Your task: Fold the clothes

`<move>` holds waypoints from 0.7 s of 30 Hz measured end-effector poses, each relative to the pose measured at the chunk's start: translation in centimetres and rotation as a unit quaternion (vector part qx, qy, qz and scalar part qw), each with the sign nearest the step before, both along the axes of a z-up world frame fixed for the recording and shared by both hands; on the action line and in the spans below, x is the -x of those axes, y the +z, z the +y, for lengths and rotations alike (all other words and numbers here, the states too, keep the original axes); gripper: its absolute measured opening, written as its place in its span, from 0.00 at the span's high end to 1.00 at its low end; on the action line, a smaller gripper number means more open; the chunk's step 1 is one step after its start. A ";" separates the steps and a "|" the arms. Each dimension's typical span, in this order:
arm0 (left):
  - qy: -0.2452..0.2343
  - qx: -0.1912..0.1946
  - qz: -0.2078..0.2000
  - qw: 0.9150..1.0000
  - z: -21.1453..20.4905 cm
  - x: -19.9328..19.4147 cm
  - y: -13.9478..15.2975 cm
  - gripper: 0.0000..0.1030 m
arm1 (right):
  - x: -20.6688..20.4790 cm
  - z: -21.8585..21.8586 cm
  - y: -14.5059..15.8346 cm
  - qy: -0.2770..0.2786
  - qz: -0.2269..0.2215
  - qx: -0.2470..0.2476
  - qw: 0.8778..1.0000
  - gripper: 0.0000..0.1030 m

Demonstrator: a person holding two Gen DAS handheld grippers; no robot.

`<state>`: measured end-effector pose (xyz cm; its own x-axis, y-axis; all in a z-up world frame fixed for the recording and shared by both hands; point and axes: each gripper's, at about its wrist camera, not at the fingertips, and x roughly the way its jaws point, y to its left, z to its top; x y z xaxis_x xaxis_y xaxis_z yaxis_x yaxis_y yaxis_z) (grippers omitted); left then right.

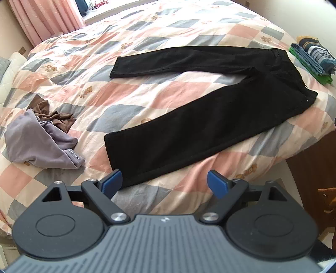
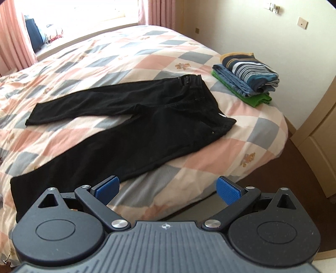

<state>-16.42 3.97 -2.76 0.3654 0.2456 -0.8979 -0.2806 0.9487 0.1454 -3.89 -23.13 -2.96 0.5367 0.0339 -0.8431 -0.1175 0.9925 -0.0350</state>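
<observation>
Black trousers point(image 1: 210, 117) lie flat on the checked quilt point(image 1: 147, 92), legs spread in a V and waistband to the right. My left gripper point(image 1: 164, 180) hovers open over the near leg's hem, its left blue pad point(image 1: 112, 182) at the hem's corner, with nothing pressed between the pads. In the right wrist view the trousers point(image 2: 147, 126) stretch from the lower left up to the waistband. My right gripper point(image 2: 168, 187) stands open over the bed's near edge, just right of the near leg, and it holds nothing.
A loose heap of grey and brown clothes point(image 1: 37, 138) lies left of the trousers. A folded stack of striped, blue and green garments point(image 2: 245, 73) sits at the bed's far right corner. The bed's edge drops to brown floor point(image 2: 294, 168) on the right. Pink curtains point(image 1: 42, 19) hang behind.
</observation>
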 end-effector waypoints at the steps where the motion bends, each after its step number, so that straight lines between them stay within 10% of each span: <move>1: -0.002 0.002 0.000 1.000 0.2 0.3 0.0 0.16 | 0.3 0.2 0.1 -0.002 -0.001 0.009 1.000 0.02; 21: 0.024 0.018 0.012 0.999 2.3 1.4 -1.6 0.16 | 1.7 2.8 -0.1 0.010 0.005 0.036 0.999 0.02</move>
